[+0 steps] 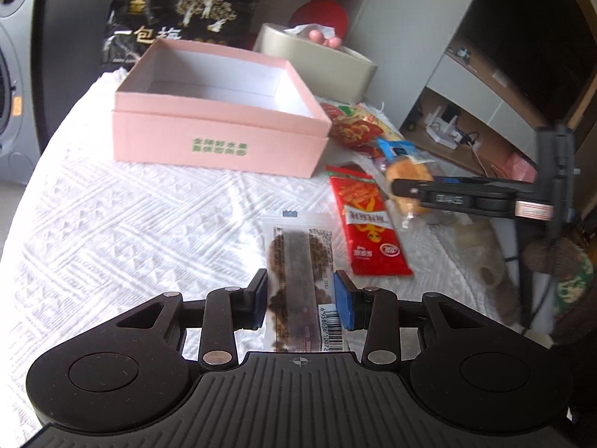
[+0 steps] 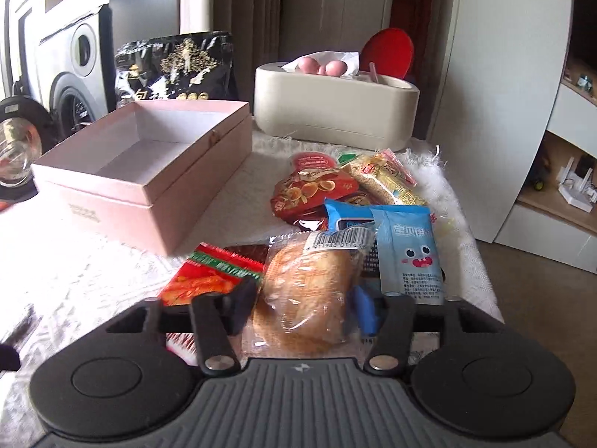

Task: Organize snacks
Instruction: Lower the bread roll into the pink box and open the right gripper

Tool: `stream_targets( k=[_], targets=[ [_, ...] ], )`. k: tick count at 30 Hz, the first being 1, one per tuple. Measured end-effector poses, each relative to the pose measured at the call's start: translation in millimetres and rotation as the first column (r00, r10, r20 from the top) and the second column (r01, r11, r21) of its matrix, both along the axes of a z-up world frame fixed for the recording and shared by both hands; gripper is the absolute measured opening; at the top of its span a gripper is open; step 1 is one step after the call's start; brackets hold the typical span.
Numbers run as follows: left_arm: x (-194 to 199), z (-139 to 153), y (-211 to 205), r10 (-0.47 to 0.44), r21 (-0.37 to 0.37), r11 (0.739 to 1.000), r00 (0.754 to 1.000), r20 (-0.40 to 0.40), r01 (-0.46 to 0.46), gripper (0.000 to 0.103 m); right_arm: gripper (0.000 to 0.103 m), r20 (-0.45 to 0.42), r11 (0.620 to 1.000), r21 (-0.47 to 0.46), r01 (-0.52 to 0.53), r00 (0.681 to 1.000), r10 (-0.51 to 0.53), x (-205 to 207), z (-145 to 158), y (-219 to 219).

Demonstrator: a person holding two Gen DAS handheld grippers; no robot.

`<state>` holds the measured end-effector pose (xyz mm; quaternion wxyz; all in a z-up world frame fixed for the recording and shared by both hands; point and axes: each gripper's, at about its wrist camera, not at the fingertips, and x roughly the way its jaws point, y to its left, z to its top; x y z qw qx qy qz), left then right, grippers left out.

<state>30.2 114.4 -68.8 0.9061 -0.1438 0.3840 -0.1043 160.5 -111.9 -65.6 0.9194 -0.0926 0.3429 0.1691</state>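
- Left wrist view: a clear packet [image 1: 298,280] of dark snack is clamped between the pads of the left gripper [image 1: 301,300], above the white cloth [image 1: 112,224].
- An open pink box [image 1: 220,119] is seen beyond it, near a red packet [image 1: 367,224].
- Right wrist view: a wrapped bun [image 2: 309,291] is gripped by the right gripper [image 2: 304,308], at the near end of the snack pile.
- Blue packets [image 2: 406,250] are seen just beside the bun, a tissue box [image 2: 335,104] behind.
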Motion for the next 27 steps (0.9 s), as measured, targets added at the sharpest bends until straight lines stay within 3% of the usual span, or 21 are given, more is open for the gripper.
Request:
stream_targets(
  k=[4,8,14,17,21,24,27],
  targets=[
    [-9,-1,7,-0.022,-0.006,1.000,1.000,-0.001,0.022,0.042,0.052,-0.040,0.995,0.046,-0.089,0.995,0.090,-33,26,-11],
    [-18,5,15,-0.032,-0.005,0.999,0.999,0.018,0.032,0.042,0.052,-0.056,0.969,0.072,-0.235,0.969,0.239,-69,51,-5],
    [-11,54,39,0.037,0.033,0.998,0.983,0.178,-0.044,0.042,0.052,0.054,0.913,0.032,-0.407,0.913,0.405,-111,85,29],
    [13,85,52,0.085,0.056,0.993,0.961,0.265,-0.103,0.042,0.052,0.096,0.887,0.022,-0.460,0.885,0.456,-118,95,43],
    [73,108,67,0.121,0.037,0.990,0.949,0.290,-0.138,0.042,0.052,0.127,0.880,0.001,-0.474,0.873,0.470,-113,101,56],
    [122,95,68,0.183,0.054,0.977,0.945,0.271,-0.205,0.044,0.052,0.122,0.886,0.001,-0.464,0.880,0.460,-104,99,59],
    [164,61,63,0.181,0.127,0.971,0.970,0.163,-0.202,0.045,0.052,0.113,0.895,-0.005,-0.446,0.889,0.444,-97,97,57]
  ],
)
